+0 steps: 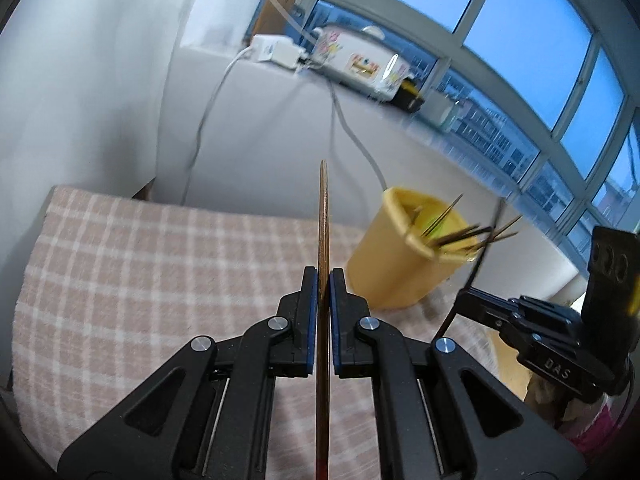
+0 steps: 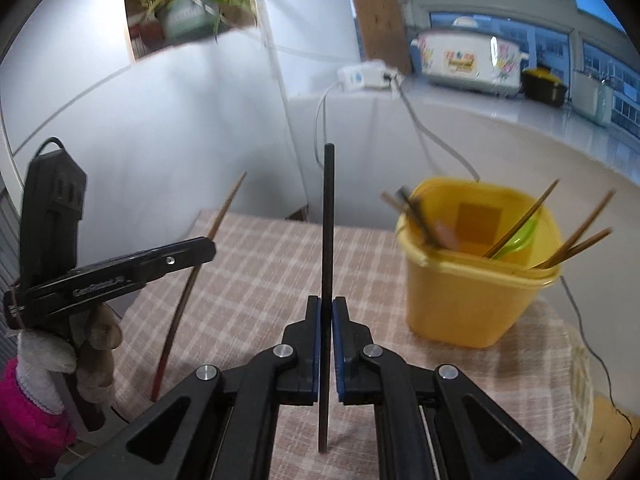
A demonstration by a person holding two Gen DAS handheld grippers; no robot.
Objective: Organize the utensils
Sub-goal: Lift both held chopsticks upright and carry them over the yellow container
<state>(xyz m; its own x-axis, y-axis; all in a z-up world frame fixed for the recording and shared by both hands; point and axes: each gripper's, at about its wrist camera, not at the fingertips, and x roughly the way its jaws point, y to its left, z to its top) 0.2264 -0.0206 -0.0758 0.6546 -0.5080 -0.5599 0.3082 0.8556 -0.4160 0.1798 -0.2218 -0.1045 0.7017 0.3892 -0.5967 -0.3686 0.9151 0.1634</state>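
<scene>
While the desk (image 2: 256, 280) carries the yellow bin (image 2: 476, 280) of utensils, each pinching gripper should tip its stick in tip-first: left gripper (image 1: 324, 280) clamps a brown chopstick (image 1: 323, 220), right gripper (image 2: 325, 308) a black chopstick (image 2: 328, 220).

The tablecloth (image 2: 256, 280) has pink and white checks. The bucket (image 2: 472, 300) on the right is yellow, with a green spoon (image 2: 516, 242) inside. One chopstick (image 1: 323, 232) is brown, another chopstick (image 2: 328, 240) black. The sleeve (image 2: 28, 408) is bright pink.
</scene>
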